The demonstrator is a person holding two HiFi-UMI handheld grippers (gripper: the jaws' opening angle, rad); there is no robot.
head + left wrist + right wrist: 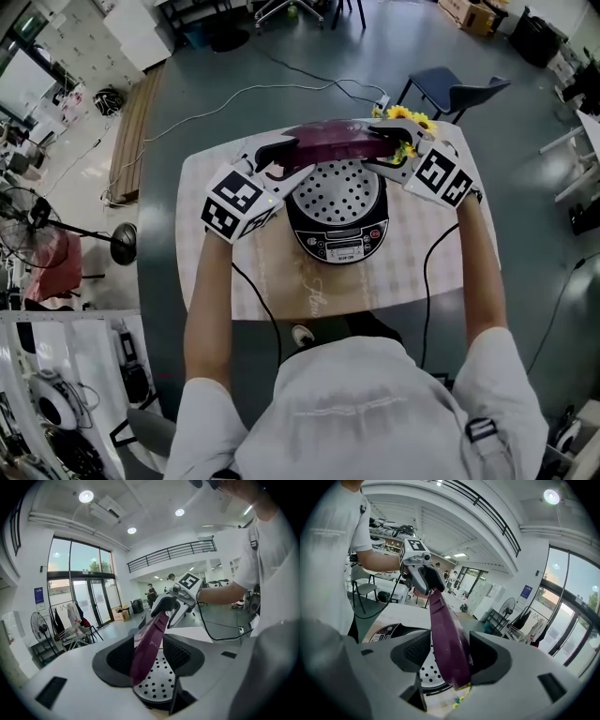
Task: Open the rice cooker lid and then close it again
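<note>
Noted rice cooker (337, 234) at the middle of the bench (214, 274), control panel toward 6 o'clock. Found lid (330, 139) standing up on its hinge at 12 o'clock of the cooker, perforated inner plate (339, 192) facing 6 o'clock; judged opening done and closing the step in hand. Recorded left gripper (284, 159) at 9 o'clock of the lid and right gripper (386, 153) at 3 o'clock, fingers (114, 659) of both spread wide astride the purple lid edge; saw no pinch in either gripper view, could not rule out contact with one pad. Next move, as judged: bear the lid down toward 6 o'clock evenly from both sides, draw the fingers clear sideways before rim-to-body contact, then press for the latch. Marked yellow flowers (405, 116) just past the lid at 1 o'clock, close to the right gripper. Saw open bench at 9, 3 and 6 o'clock; minded gripper cables (427, 281) trailing over the 6 o'clock edge.
</note>
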